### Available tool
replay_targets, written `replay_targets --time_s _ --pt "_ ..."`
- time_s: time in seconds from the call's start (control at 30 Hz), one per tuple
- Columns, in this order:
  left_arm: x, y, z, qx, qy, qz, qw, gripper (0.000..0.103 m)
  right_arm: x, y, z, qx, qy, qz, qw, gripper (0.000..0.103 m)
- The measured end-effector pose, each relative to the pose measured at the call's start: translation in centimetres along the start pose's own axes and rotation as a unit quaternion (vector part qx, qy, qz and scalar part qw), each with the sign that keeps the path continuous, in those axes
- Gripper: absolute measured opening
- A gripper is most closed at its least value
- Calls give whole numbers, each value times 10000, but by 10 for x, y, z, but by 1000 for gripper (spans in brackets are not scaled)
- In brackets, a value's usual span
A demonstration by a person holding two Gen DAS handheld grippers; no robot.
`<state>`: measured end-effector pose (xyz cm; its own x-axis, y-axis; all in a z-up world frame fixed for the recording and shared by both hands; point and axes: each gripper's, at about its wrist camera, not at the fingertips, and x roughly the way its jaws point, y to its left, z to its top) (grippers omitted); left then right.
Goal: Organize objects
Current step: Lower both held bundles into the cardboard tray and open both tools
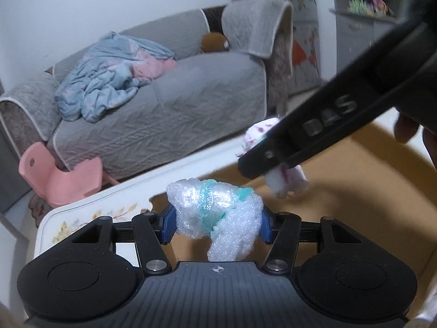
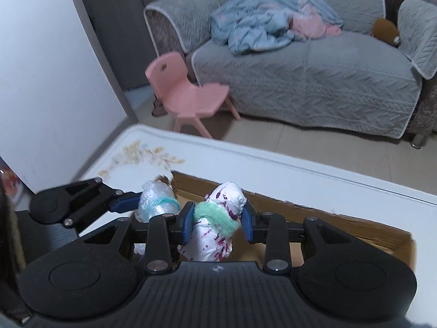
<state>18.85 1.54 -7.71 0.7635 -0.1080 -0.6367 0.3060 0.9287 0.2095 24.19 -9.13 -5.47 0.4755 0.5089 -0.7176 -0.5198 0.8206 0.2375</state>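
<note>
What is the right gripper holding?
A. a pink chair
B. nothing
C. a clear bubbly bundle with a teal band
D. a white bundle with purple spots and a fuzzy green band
D: in the right wrist view the right gripper has its blue pads pressed on the white purple-spotted bundle, over the cardboard box.

We get two fisheye views, each riding a hand-held gripper and looking forward and down along its own fingers, so the fingers fill the lower frame at very close range. Left wrist view faces across the desk toward the grey sofa, with the right gripper cutting in from the upper right. Right wrist view faces the same sofa; both share the cardboard box, pink chair and desk edge.
</note>
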Motion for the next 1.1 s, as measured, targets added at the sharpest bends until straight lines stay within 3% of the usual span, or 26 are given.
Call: replay_targets --time_s 0.17,0.37,0.57,0.63,0.73,0.87,1.1 --pt "10 -1 -3 135 249 -7 9996 63 22 0 -9 -42 307 -113 9995 33" --pt "27 -3 -3 249 812 90 9963 66 42 -2 -14 -58 545 -223 9982 38" --pt "28 -2 -4 235 956 155 9950 78 39 3 -18 -177 607 -303 9975 52" --pt "26 -5 -3 347 943 165 9948 89 37 5 -17 -190 586 -274 9977 58" --pt "17 -9 -5 378 920 172 9949 89 23 2 -20 -194 420 -345 9983 67" --pt "4 -9 -10 213 940 104 9953 90 -9 -12 -31 21 173 -389 9991 71" --pt "-21 -21 -25 29 1081 -12 9941 92 -67 -38 -81 372 128 -921 9950 81"
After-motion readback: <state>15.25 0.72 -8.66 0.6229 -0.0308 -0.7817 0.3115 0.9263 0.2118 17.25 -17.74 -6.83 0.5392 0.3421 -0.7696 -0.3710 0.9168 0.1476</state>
